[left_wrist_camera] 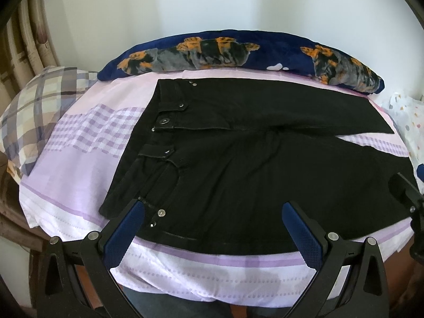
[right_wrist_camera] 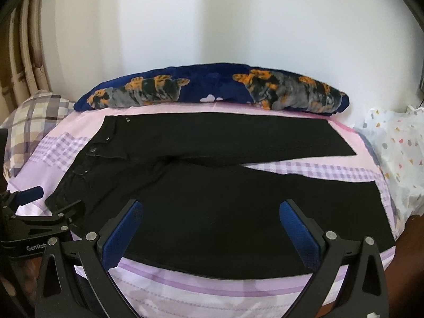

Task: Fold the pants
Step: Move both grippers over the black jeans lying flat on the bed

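Black pants [left_wrist_camera: 238,164] lie flat on the lilac bedsheet [left_wrist_camera: 79,185], waistband to the left, the two legs spread apart in a V to the right. My left gripper [left_wrist_camera: 213,208] hovers open over the near waist and hip, blue pads wide apart, holding nothing. My right gripper [right_wrist_camera: 210,206] hangs open above the near leg of the pants [right_wrist_camera: 238,198], also holding nothing. The left gripper [right_wrist_camera: 50,201] shows at the left edge of the right wrist view, by the waistband corner. Part of the right gripper [left_wrist_camera: 408,193] appears at the right edge of the left wrist view.
A navy blanket roll with orange and grey print [left_wrist_camera: 238,53] lies along the wall behind the pants. A plaid pillow [left_wrist_camera: 34,116] sits at the left. A white dotted cloth [right_wrist_camera: 397,153] is bunched at the right. The bed's near edge [right_wrist_camera: 212,286] runs just below the grippers.
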`<control>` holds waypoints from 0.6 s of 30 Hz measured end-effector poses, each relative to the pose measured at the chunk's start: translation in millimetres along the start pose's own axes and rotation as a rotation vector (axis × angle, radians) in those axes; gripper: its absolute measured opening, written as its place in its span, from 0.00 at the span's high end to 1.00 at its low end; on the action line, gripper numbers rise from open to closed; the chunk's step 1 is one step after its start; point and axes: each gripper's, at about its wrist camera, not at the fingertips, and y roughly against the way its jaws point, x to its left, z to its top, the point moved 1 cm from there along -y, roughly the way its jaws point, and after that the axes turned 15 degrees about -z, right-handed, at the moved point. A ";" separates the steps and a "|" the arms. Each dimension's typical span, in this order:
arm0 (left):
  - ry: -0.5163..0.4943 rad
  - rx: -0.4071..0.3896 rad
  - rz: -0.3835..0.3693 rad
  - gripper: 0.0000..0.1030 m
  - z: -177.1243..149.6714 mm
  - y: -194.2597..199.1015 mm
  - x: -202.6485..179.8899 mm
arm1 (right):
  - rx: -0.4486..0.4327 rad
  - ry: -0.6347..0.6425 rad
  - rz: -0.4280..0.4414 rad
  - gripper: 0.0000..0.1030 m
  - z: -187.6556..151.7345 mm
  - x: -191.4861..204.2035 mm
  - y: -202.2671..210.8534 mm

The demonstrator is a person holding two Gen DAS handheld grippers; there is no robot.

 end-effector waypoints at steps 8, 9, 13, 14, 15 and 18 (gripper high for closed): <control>-0.012 0.014 -0.011 0.00 1.1 -10.5 0.6 | 0.037 -0.054 0.008 0.00 -4.7 3.7 -17.3; -0.013 0.015 -0.013 0.00 1.0 -11.3 0.2 | 0.037 -0.060 0.001 0.00 -4.9 3.9 -18.9; -0.016 0.020 -0.019 0.00 -0.2 -14.8 0.1 | 0.030 -0.059 -0.034 0.00 -6.6 3.7 -22.8; -0.016 0.023 -0.017 0.00 -0.6 -15.8 0.3 | 0.028 -0.058 -0.045 0.00 -7.6 3.2 -23.8; -0.014 0.026 -0.017 0.00 -0.9 -16.7 0.6 | 0.029 -0.057 -0.049 0.00 -8.4 2.4 -24.6; -0.016 0.029 -0.010 0.00 -1.3 -18.0 -0.4 | 0.029 -0.057 -0.064 0.00 -11.1 0.3 -28.3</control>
